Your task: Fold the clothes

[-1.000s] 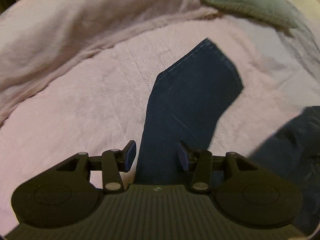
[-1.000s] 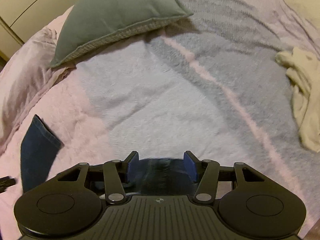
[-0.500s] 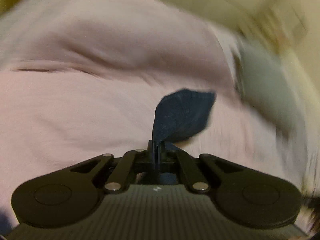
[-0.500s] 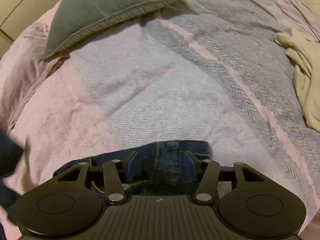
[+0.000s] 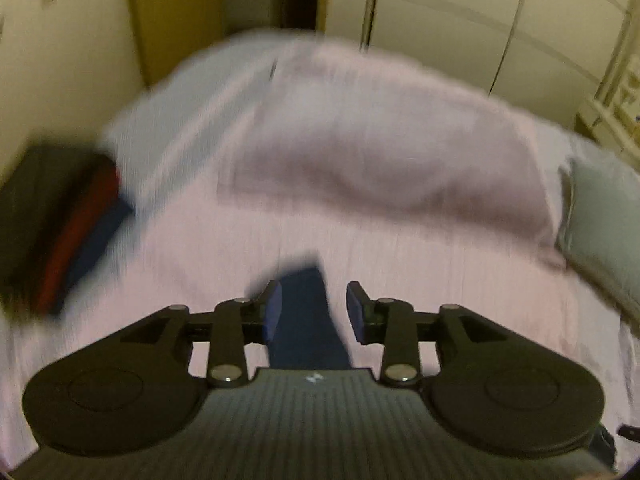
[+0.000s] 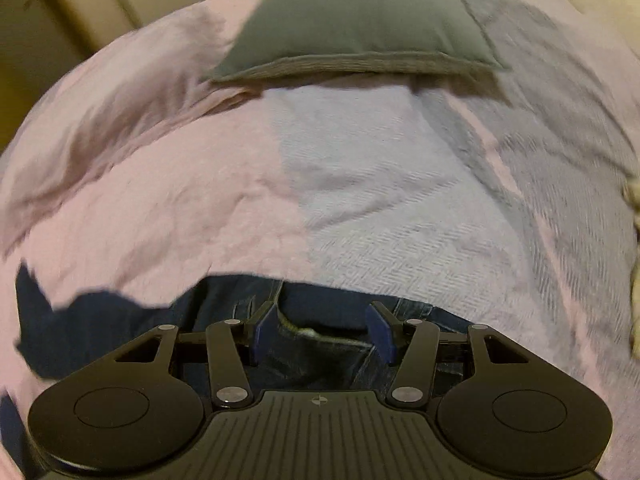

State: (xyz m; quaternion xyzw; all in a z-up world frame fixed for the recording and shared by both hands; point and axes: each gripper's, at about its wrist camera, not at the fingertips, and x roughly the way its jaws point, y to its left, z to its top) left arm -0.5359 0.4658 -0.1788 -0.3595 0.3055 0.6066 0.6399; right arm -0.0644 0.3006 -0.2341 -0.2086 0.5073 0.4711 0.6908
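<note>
My left gripper (image 5: 314, 308) is spread wide with nothing pinched; a dark blue jeans leg (image 5: 306, 320) lies on the pink blanket (image 5: 400, 264) between and below its blue pads (image 5: 272, 310). My right gripper (image 6: 322, 332) is equally wide apart, hovering over the jeans' waistband (image 6: 320, 320) without gripping it. A grey-green pillow (image 6: 352, 20) rests beyond, and folded dark and red clothes (image 5: 60, 232) sit stacked at far left.
</note>
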